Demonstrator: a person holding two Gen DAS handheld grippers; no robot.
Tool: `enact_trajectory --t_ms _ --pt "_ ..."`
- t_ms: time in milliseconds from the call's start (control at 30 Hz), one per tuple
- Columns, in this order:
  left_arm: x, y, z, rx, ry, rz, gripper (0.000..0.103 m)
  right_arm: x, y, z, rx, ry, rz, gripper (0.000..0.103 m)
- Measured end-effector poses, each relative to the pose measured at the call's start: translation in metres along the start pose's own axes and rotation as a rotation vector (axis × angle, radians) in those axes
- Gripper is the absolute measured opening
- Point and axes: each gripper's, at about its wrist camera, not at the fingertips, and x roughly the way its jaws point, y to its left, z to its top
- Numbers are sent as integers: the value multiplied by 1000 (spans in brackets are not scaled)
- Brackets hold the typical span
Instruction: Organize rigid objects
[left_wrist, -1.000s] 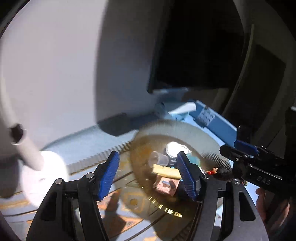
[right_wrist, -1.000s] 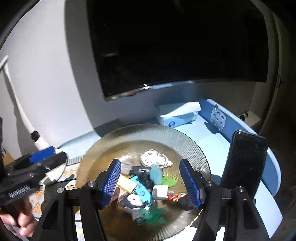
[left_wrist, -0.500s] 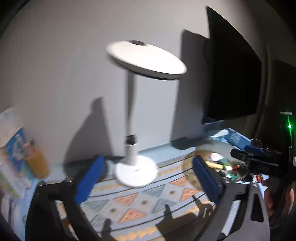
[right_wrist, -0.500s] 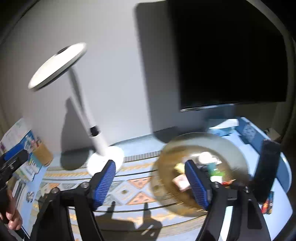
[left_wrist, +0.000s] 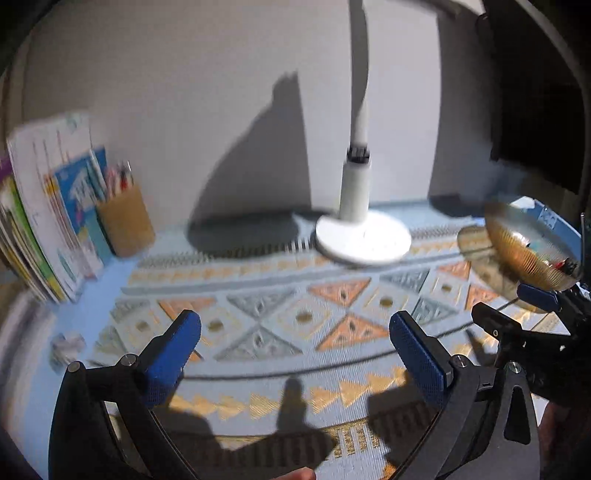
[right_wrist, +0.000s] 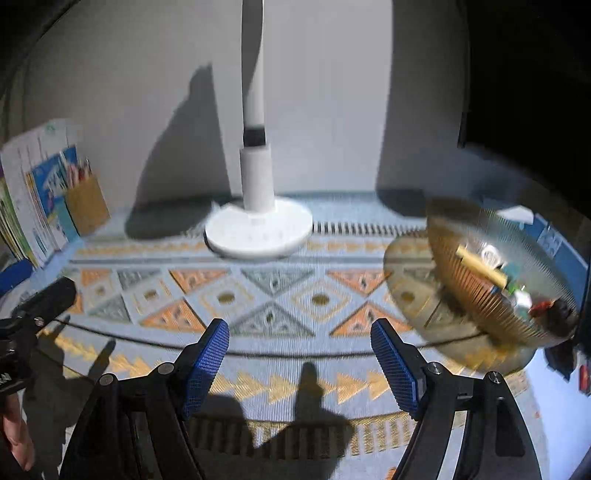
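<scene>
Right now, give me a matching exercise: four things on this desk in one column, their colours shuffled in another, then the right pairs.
Things:
1. lamp
2. pencil cup
3. plate
4. finger pads

Colours:
A. blue
B. white
C. tan
D. amber

Pairs: 1-B, 2-C, 3-D, 4-A

Home study desk – lamp (right_wrist: 258, 225); books (left_wrist: 40, 221) (pencil cup (left_wrist: 125, 225)).
</scene>
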Motion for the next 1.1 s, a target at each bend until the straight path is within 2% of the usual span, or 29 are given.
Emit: enact_trajectory --t_ms 167,233,300,367,433,633,1100 --pt "20 3 -17 -67 38 -37 102 20 -16 -12 76 56 36 78" --pt "32 1 -23 -67 96 -13 102 24 -23 -13 112 75 61 78" --pt "34 -2 -27 -62 121 -32 102 26 -25 -14 122 83 77 78" --pt "33 -7 -29 -42 121 -14 102 24 -21 -15 104 73 79 78" --pt "31 -13 -30 -8 112 -6 102 22 -15 -16 71 67 68 84" --pt "27 -25 -32 58 100 7 102 17 9 -20 -46 40 -8 86" --pt "29 -17 -31 6 115 6 102 19 3 -18 -17 53 0 87"
